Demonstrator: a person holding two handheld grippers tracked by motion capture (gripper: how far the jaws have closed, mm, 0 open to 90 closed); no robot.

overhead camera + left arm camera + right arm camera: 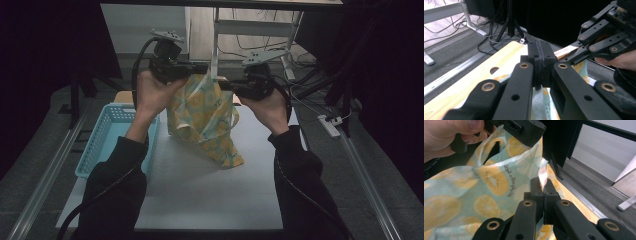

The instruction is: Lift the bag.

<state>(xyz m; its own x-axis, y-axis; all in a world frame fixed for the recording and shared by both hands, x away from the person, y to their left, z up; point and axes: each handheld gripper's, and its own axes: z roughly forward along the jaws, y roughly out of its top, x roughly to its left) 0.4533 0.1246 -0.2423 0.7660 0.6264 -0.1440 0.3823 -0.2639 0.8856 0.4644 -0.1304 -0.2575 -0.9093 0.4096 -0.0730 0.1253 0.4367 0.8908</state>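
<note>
A mint cloth bag (205,120) printed with yellow citrus slices hangs above the white table top (210,195), its lower corner resting on it. My left gripper (203,68) is shut on the bag's top edge at the left. My right gripper (223,84) is shut on the same edge a little to the right and lower. In the left gripper view the closed jaws (540,53) pinch cloth (541,100), and the right gripper (574,57) clamps an edge beyond. In the right gripper view the closed jaws (543,185) hold the bag (486,182), with the left gripper (524,130) above.
A light blue plastic basket (107,135) stands at the table's left side. A wooden board (474,75) lies at the table's far end. Beyond it are a grey floor, a metal rail (45,170), cables and a power strip (330,125).
</note>
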